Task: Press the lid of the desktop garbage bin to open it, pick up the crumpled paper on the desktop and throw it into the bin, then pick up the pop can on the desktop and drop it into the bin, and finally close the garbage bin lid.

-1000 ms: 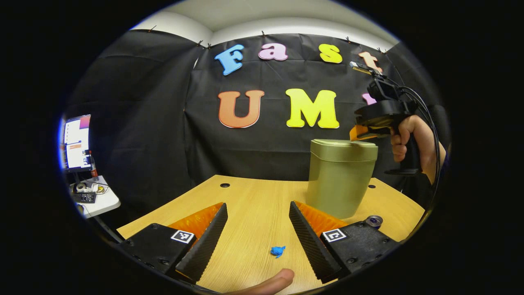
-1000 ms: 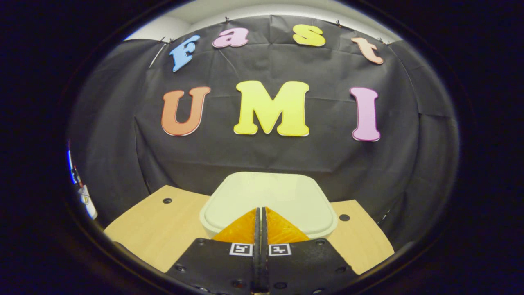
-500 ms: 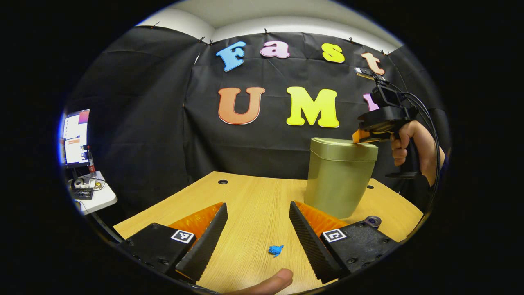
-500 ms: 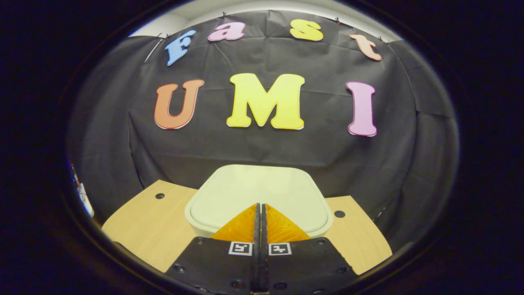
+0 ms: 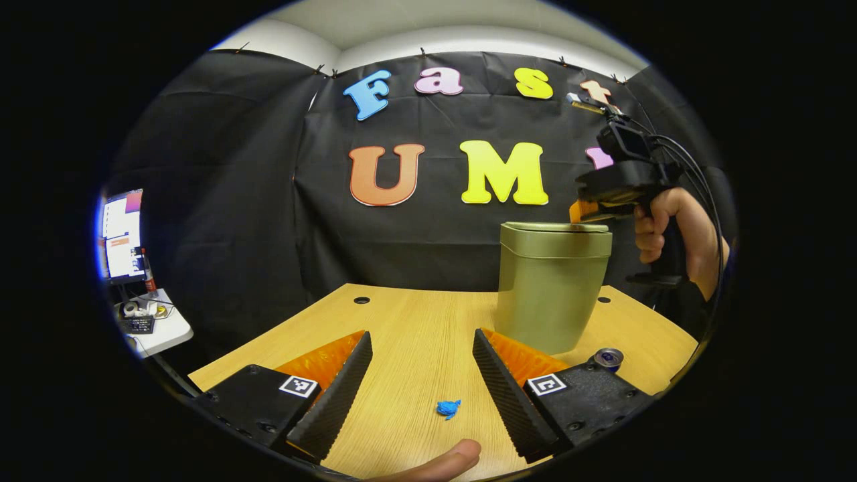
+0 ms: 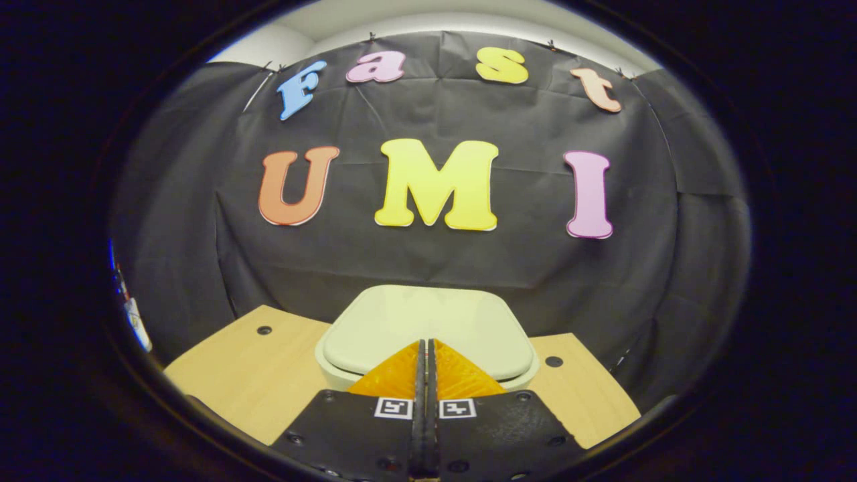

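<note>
**Lid press under way, paper and can not yet picked up**

Right claw has its fingers pressed flat together w/ nothing between them, tips over the near edge of the bin lid. From the left gripper view the same claw sits at the bin's top right edge, held by a hand; can't tell if the tips touch the lid or hang just above. Lid looks flat, so judged not yet sprung.

Bin stands upright toward the back right of the desk. Prob. thin, light plastic, so a hard sideways poke could skid or tip it; better a straight-down push near the lid's front edge.

Left claw is spread wide, holding nothing, low over the desk. Between its fingers lies a small blue paper scrap: soft, near weightless, crushes easily. Pinch it across the middle; fingers must nearly scrape the desk as it's so low. A fingertip shows at the bottom edge.

Can: just its top peeks past the left claw's finger, near the bin's base. Likely empty, light, slick & dentable, so grip mid-body, gently.
</note>
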The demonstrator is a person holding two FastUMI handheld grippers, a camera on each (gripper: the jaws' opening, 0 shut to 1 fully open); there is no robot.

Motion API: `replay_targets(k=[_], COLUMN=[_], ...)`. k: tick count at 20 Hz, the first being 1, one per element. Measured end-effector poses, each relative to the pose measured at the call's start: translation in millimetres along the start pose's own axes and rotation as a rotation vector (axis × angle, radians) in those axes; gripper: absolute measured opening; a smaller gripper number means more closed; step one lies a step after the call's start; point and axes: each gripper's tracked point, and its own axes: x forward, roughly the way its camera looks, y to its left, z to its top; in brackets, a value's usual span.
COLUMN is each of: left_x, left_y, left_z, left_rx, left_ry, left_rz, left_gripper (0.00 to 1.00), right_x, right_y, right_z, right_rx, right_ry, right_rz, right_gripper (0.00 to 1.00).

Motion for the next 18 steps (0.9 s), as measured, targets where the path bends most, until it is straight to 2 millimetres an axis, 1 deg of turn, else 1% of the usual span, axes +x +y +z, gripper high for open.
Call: replay_targets(k=[3,5,6,7,8,9,10,11,12,13,14,15,16,17,18], left_x=[2,3,3,4,4,5,5,6,7,7,8,8,9,9,9], left_y=[1,3,5,7,10,13,14,13,13,11,12,13,14,16,16], left_z=[0,-2,-3,-2,-3,-1,-2,-2,-1,-3,-4,-4,-5,-6,-5], left_rx=[-0.003,-0.004,-0.004,-0.003,-0.004,-0.004,-0.004,-0.004,-0.004,0.000,0.005,0.008,0.011,0.012,0.011], left_ry=[-0.001,0.004,0.005,0.007,0.006,0.006,0.007,0.009,0.010,0.014,0.016,0.018,0.024,0.025,0.025], left_rz=[0.004,0.009,0.015,0.022,0.031,0.038,0.042,0.043,0.042,0.037,0.037,0.043,0.050,0.052,0.054], left_gripper=[0.98,0.98,0.98,0.98,0.98,0.98,0.98,0.98,0.98,0.98,0.98,0.98,0.98,0.98,0.98], right_x=[-24,-44,-57,-69,-84,-96,-107,-117,-125,-133,-140,-151,-158,-166,-174], right_y=[0,1,4,10,17,22,25,27,30,35,40,47,54,58,55], right_z=[15,20,24,25,29,34,36,38,37,35,30,24,19,14,9], right_rx=[-0.036,-0.056,-0.046,-0.033,-0.025,-0.024,-0.038,-0.064,-0.089,-0.105,-0.119,-0.126,-0.133,-0.144,-0.159], right_ry=[-0.041,-0.067,-0.078,-0.085,-0.101,-0.126,-0.146,-0.168,-0.180,-0.186,-0.185,-0.181,-0.178,-0.175,-0.173], right_rz=[0.002,0.001,0.012,0.032,0.055,0.071,0.077,0.076,0.074,0.082,0.092,0.119,0.143,0.155,0.147], right_gripper=[0.00,0.00,0.05,0.00,0.00,0.07,0.24,0.33,0.46,0.59,0.67,0.76,0.91,0.95,0.91])
